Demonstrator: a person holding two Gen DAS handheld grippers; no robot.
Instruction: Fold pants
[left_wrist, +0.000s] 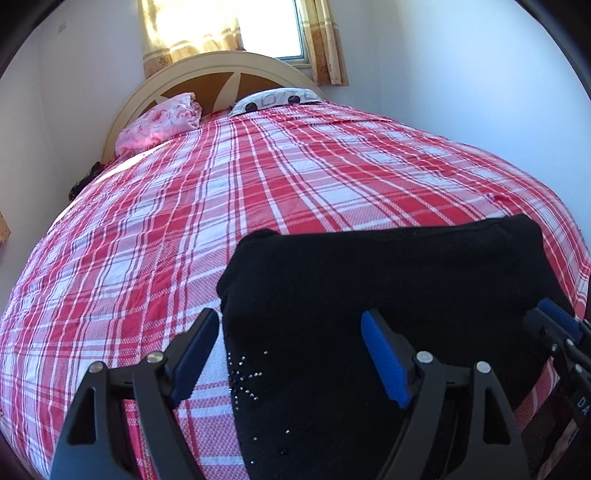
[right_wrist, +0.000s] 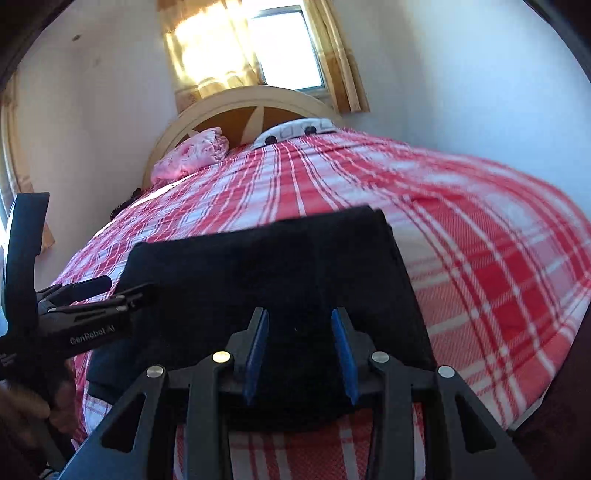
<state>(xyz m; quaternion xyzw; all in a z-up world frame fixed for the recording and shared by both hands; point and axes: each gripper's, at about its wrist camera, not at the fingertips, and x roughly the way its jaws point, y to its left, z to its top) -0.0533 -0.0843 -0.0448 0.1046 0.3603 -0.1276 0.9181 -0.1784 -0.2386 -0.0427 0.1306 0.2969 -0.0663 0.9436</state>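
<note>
The black pants (left_wrist: 388, 295) are lying folded into a compact block on the near part of the bed (left_wrist: 184, 221), on its red and white plaid cover, close to the foot edge.

The left wrist view is showing small shiny studs (left_wrist: 243, 373) scattered on the near left part of the fabric, a detail the right wrist view is not picking up. It is also catching the right tool (left_wrist: 554, 328) at the far right edge, over the right end of the pants. The right wrist view, in turn, is showing the left tool (right_wrist: 122, 295) from the side, reaching in from the left over the garment's left edge, with a hand (right_wrist: 26, 402) gripping its handle at the lower left; that side view is blurred, so how the tip is meeting the cloth is hard to judge.

The left tool (left_wrist: 291, 354) is pointing forward and down along the bed, its fingers standing wide apart, one over the bare plaid and the other over the pants. The right tool (right_wrist: 300, 350) is sitting low over the middle of the near edge of the pants, its fingers parted by a narrower gap, with black cloth showing between them and nothing clamped
</note>
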